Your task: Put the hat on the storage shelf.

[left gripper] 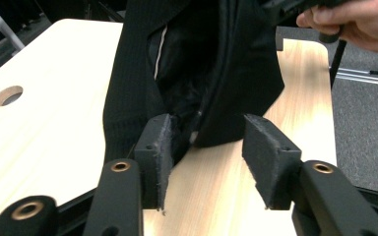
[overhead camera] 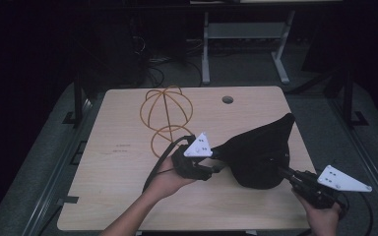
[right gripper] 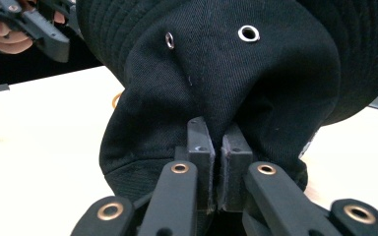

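1. The black fabric bucket hat with small metal eyelets (overhead camera: 258, 155) sits right of the centre of the pale wooden table (overhead camera: 118, 187), its brim peak rising toward 1 o'clock. It hangs between the two grippers, with its lower edge apparently at the tabletop.
2. The right gripper (right gripper: 220, 162) is clenched on a fold of the hat's crown, at the hat's 4 o'clock in the high view. Keep that pinch firm as an anchor.
3. The left gripper (left gripper: 207, 147) is released, its pads (left gripper: 265, 147) straddling the hat's lower edge at its 9 o'clock. Judged next: push farther in before closing, so the pads catch cloth, not air.
4. The orange wire-frame hat stand (overhead camera: 166, 118) lies at 11 o'clock from the hat, well apart. Keep the cables off it.
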`<state>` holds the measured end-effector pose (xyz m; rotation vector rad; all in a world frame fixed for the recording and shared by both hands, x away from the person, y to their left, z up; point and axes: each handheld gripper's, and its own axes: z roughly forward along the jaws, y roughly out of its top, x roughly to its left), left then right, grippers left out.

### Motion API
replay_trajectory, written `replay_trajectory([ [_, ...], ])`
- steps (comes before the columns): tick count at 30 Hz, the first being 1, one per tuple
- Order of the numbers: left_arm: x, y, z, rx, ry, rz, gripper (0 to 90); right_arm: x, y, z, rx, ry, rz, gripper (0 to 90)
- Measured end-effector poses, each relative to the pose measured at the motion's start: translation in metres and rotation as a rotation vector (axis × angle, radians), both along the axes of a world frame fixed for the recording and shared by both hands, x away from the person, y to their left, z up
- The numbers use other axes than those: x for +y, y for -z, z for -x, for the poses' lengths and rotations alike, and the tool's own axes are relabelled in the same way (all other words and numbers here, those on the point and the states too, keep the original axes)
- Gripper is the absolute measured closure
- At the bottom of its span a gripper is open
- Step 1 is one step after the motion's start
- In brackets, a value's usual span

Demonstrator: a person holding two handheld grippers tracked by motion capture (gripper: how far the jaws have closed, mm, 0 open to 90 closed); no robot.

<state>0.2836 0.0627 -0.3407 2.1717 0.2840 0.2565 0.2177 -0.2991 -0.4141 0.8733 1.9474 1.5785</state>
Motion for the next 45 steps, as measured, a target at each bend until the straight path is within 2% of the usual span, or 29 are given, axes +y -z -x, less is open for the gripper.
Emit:
replay_trajectory([
  [6, 0.017, 0.007, 0.007, -0.005, -0.018, 0.003, 50.5, 0.001, -0.021, -0.003, -0.022, -0.012, 0.034, 86.0],
  [10, 0.027, 0.014, 0.009, 0.001, -0.026, 0.004, 49.9, 0.004, -0.029, -0.004, -0.018, -0.018, 0.052, 86.1],
  [16, 0.046, 0.025, 0.011, 0.009, -0.053, 0.001, 49.2, 0.007, -0.043, -0.009, -0.034, -0.025, 0.059, 86.2],
  [21, 0.059, 0.032, 0.011, 0.019, -0.074, 0.009, 49.4, 0.009, -0.054, -0.014, -0.027, -0.028, 0.076, 86.3],
  [22, 0.066, 0.035, 0.011, 0.027, -0.085, 0.013, 49.4, 0.010, -0.058, -0.016, -0.022, -0.033, 0.079, 86.3],
  [27, 0.076, 0.042, 0.011, 0.032, -0.107, -0.001, 49.5, 0.013, -0.069, -0.024, -0.014, -0.046, 0.094, 86.5],
  [28, 0.082, 0.047, 0.010, 0.038, -0.121, -0.002, 49.5, 0.014, -0.073, -0.026, -0.011, -0.042, 0.093, 86.5],
  [36, 0.096, 0.065, 0.007, 0.074, -0.153, 0.006, 49.9, 0.020, -0.088, -0.041, -0.003, -0.064, 0.094, 86.6],
  [37, 0.098, 0.068, 0.007, 0.069, -0.154, 0.005, 49.9, 0.021, -0.090, -0.043, -0.016, -0.068, 0.099, 86.6],
  [40, 0.100, 0.074, 0.008, 0.070, -0.162, 0.006, 49.3, 0.023, -0.097, -0.045, -0.009, -0.073, 0.101, 86.6],
  [45, 0.105, 0.077, 0.007, 0.075, -0.166, 0.004, 49.1, 0.027, -0.107, -0.049, -0.009, -0.087, 0.115, 86.6],
])
